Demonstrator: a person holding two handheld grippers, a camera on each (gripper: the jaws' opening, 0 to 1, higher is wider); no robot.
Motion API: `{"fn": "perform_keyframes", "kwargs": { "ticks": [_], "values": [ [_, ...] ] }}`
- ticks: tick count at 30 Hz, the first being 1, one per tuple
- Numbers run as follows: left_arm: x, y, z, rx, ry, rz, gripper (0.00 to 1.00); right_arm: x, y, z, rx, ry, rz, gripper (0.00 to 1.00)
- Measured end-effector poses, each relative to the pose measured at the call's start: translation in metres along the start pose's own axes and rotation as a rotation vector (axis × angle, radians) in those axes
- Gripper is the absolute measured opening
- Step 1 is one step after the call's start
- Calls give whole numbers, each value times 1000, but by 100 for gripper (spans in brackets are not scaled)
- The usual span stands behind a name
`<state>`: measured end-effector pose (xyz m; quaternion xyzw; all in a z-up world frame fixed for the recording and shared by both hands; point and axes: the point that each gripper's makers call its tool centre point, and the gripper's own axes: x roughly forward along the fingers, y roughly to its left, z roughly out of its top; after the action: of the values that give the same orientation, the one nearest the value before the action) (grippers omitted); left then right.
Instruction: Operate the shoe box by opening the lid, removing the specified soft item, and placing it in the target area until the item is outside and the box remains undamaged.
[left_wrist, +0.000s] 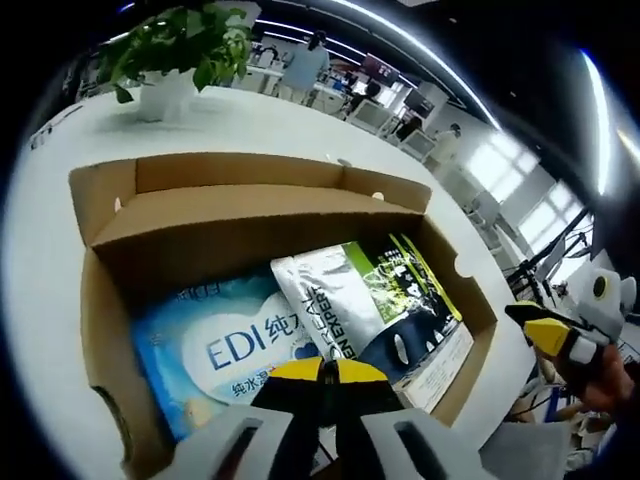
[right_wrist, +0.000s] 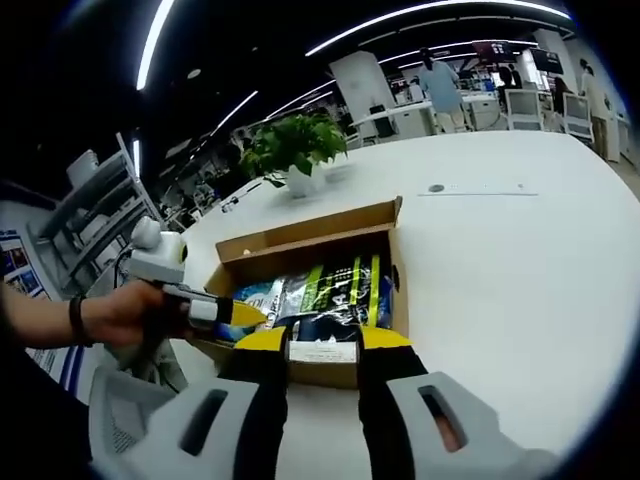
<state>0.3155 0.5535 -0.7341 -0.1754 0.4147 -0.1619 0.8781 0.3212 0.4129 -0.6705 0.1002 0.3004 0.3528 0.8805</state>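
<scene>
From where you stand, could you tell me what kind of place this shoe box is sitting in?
Probably an open-plan office or lab. The shoe box sits on a big white table beside a potted plant; behind it are desks with people standing, strip ceiling lights and a shelving rack.

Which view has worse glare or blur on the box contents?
Left gripper view: sharp enough to read "EDI" on the blue pack; mild sheen on the silver pouch; the box bows with fisheye. Right gripper view: contents small, print illegible, the white table bright and washed out.
</scene>
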Motion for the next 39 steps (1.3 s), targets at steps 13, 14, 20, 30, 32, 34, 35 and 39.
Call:
{"fn": "perform_keyframes", "kwargs": {
  "ticks": [13, 14, 20, 30, 32, 34, 35, 39],
  "values": [
    [-12, 9, 1, -7, -11, 33, 0, 18, 0, 6, -21, 40, 1, 23],
    [-13, 11, 1, -7, -12, 35, 0, 19, 0, 6, -24, 43, 2, 23],
    [-22, 19, 2, 1, -14, 54, 0, 31, 4, 8, -37, 69, 4, 23],
    [-32, 30, 1, -9, -18, 71, 0, 64, 10, 4, -78, 145, 22, 23],
    [-33, 31, 1, 0, -14, 76, 0, 71, 11, 2, -69, 159, 27, 23],
    [-34, 33, 1, 0, -13, 77, 0, 78, 11, -1, -72, 185, 29, 24],
    [-35, 33, 0, -2, -15, 77, 0, 81, 10, -2, -76, 194, 24, 24],
    [-36, 33, 1, -6, -17, 70, 0, 92, 6, -4, -74, 214, 19, 24]
  ]
}}
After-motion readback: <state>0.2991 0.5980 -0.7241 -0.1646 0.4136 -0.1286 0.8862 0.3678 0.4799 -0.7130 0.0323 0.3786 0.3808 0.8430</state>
